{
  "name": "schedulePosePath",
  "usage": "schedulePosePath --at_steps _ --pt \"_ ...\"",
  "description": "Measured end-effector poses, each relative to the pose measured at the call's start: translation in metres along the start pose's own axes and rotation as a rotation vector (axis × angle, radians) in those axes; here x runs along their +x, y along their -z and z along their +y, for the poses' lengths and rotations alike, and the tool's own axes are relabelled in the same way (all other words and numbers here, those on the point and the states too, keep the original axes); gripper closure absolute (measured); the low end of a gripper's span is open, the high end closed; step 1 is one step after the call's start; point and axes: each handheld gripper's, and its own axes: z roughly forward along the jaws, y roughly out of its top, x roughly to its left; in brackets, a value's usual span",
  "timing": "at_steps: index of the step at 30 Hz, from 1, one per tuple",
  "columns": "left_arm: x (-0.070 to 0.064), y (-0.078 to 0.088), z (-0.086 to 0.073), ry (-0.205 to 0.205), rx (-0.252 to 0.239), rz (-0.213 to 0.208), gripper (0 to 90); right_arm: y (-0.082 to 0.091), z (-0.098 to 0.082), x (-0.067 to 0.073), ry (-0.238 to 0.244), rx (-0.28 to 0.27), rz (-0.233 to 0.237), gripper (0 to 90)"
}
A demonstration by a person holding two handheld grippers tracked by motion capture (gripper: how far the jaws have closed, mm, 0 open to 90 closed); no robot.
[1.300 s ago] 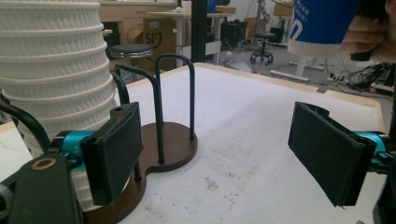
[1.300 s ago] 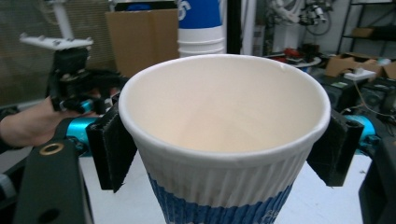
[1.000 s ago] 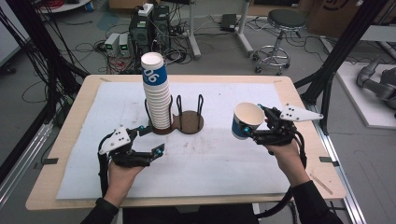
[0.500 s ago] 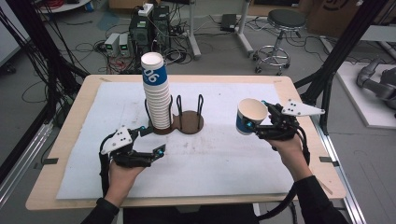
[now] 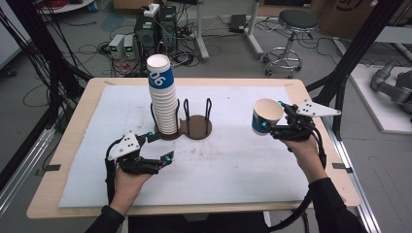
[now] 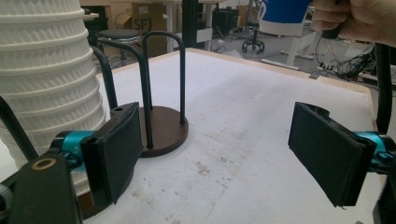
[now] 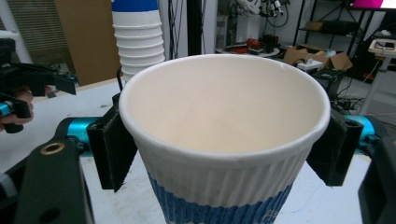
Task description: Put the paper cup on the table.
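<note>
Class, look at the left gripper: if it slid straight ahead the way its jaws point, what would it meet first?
Probably the brown holder base; the left gripper is open, and the cup stack sits just off to one side.

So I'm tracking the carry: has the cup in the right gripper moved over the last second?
Yes. The cup, clamped in the right gripper, has shifted slightly right, away from the cup holder, and tilted.

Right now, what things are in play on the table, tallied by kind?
Stacks of nested paper cups: 1
Single paper cups, clamped in the right gripper: 1
Brown cup holder stands: 1
Grippers, including the left gripper: 2
Total: 5
</note>
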Motion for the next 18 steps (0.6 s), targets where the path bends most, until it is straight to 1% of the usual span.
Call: schedulePosePath --at_steps 3,9,15,16,18 --pt "0.0 0.0 0.0 -0.002 0.0 0.002 17.8 -0.001 -0.001 -0.002 0.013 -0.003 -0.004 21.6" --pt "-0.001 0.0 -0.001 -0.005 0.004 0.007 17.8 -0.004 -0.004 -0.006 0.018 0.002 -0.006 21.6" --pt "-0.001 0.0 -0.001 -0.004 0.005 0.001 17.8 -0.006 -0.009 -0.011 0.02 0.015 -0.005 21.6" --pt "-0.001 0.0 -0.001 -0.005 0.007 0.001 17.8 -0.007 -0.01 -0.012 0.023 0.027 -0.004 21.6" --pt "-0.001 0.0 -0.001 -0.006 0.006 0.003 17.8 -0.007 -0.015 -0.014 0.027 0.022 -0.019 21.6"
